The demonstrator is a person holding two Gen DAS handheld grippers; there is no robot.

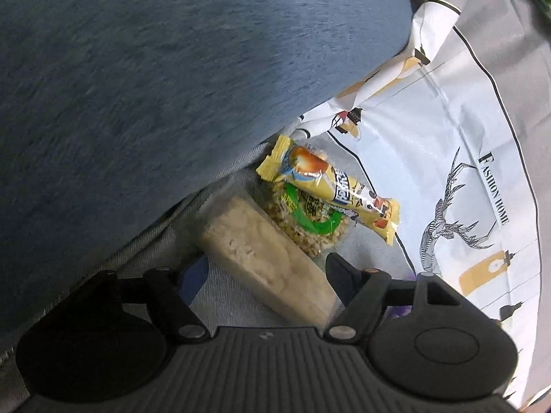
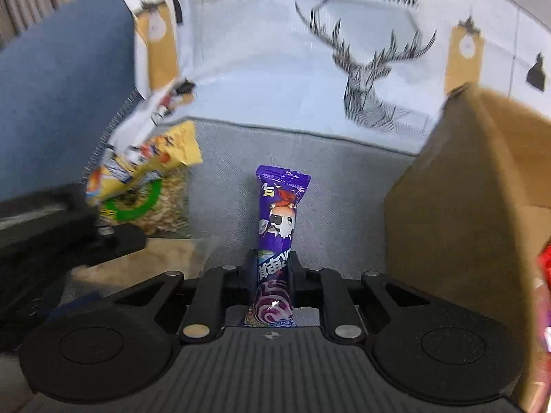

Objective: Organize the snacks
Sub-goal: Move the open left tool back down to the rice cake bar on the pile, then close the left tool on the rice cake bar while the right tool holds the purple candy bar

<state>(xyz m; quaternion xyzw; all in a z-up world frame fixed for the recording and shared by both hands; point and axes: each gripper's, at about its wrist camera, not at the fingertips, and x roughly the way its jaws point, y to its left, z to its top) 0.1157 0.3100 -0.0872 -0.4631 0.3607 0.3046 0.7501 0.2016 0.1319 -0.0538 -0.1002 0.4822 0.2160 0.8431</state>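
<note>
Purple bar [image 2: 277, 227] held over the bin [image 2: 296, 158], ready to drop.

The purple bar stood upright in the right gripper [image 2: 273, 268], jaws clamped on its lower half, its top pointing at the grey bin floor between the brown divider [image 2: 447, 206] and the snacks already stowed at the left; to place it well, it seemed best to lower it until it lay near the floor, clear of the divider, then let go, so it would not tip onto the pile; in that pile the yellow bar [image 1: 330, 189] lay across the green-ringed pack [image 1: 310, 220], with the pale cake [image 1: 268, 268] just beside them; the left gripper [image 1: 261, 275] hung above the cake, jaws apart and holding nothing.
</note>
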